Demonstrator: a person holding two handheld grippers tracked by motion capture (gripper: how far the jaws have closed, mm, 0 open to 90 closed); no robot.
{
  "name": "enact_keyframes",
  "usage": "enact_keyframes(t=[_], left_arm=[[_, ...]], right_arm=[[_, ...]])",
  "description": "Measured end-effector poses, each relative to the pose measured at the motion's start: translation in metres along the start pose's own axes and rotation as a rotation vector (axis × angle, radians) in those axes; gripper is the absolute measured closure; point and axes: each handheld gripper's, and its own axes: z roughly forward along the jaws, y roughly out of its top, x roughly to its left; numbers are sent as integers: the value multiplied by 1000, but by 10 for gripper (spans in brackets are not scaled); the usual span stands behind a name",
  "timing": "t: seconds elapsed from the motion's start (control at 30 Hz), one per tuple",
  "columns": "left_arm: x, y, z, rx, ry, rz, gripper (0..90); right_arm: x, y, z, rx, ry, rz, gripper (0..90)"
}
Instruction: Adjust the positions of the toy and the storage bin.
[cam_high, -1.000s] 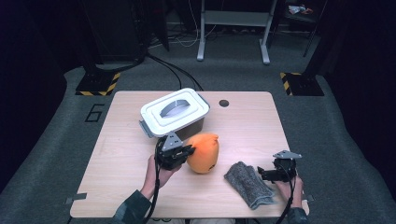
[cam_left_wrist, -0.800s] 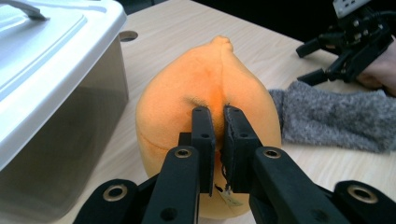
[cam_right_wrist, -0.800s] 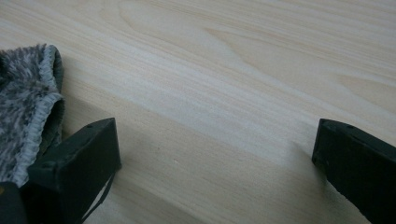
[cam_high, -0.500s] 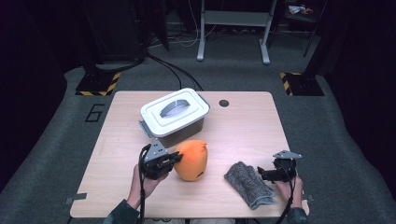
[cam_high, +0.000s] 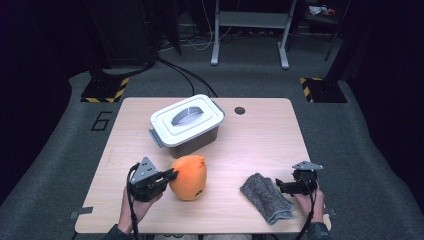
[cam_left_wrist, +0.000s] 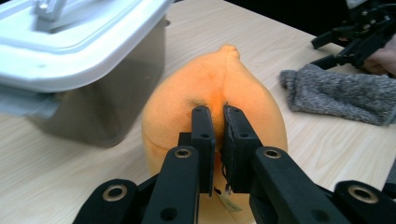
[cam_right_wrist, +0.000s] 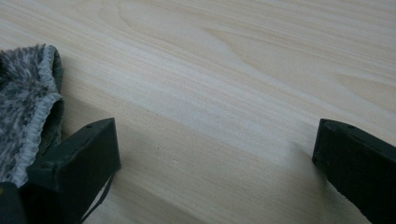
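Note:
An orange plush bag (cam_high: 190, 176) lies on the wooden table (cam_high: 260, 140), in front of the box. My left gripper (cam_high: 171, 175) is shut on its left side; in the left gripper view the gripper (cam_left_wrist: 214, 112) pinches a fold of the orange plush (cam_left_wrist: 210, 88) between nearly closed jaws. A grey knitted cloth (cam_high: 265, 197) lies at the front right. My right gripper (cam_high: 278, 186) rests just to its right, open, with bare table between the jaws. In the right gripper view the cloth (cam_right_wrist: 23, 102) touches the left finger (cam_right_wrist: 74, 158) of that gripper (cam_right_wrist: 215, 154).
A grey box with a white clip-on lid (cam_high: 186, 122) stands at the table's middle back; it also looms at the left in the left gripper view (cam_left_wrist: 84, 56). A round cable hole (cam_high: 239, 110) sits near the far edge. Dark floor and stands surround the table.
My left gripper has pulled the orange plush bag toward the front left of the table, away from the box. The right gripper and the grey cloth have stayed put.

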Motion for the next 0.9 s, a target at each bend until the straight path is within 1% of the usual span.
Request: enact_keyframes(t=[0.03,0.2,0.23,0.27,0.33,0.37,0.4,0.43,0.47,0.5,0.6,0.67,0.7,0.77,0.8,0.83,0.9], left_arm=[[2,-2,-4,1,-2,-7,839],[11,-11,-21,2,40,-14,840],[12,-12,-24,4,42,-26,839],[12,-12,-24,4,42,-26,839],[15,-15,-31,8,56,-23,839],[15,-17,-33,6,63,-29,839],[17,-18,-35,14,66,-26,839],[18,-19,-37,11,78,-27,839],[19,-21,-40,16,77,-29,839],[20,-23,-42,19,90,-30,839],[26,-28,-49,23,112,-44,839],[31,-30,-54,23,129,-57,839],[34,-32,-57,16,143,-72,839],[40,-34,-62,28,158,-86,839],[42,-35,-63,23,170,-92,839],[47,-37,-64,28,178,-101,839],[52,-40,-65,24,201,-128,839]], right_arm=[[0,0,0,-1,-1,-3,0],[0,0,0,0,-4,3,0],[0,0,0,2,-5,7,0],[0,0,0,1,-5,7,0],[0,0,0,2,-6,7,0],[0,0,0,0,-7,5,0],[-1,0,0,-1,-7,2,0],[-1,0,0,-1,-7,2,0],[-1,0,0,-1,-7,3,0],[-1,0,0,-1,-8,4,0],[-1,0,0,1,-10,8,0],[-1,0,0,-1,-10,5,0],[-1,0,0,-1,-10,5,0],[-1,0,0,-1,-10,5,0],[-1,0,0,-3,-11,2,0],[-1,0,0,-1,-12,3,0],[-1,0,0,-3,-13,4,0]])
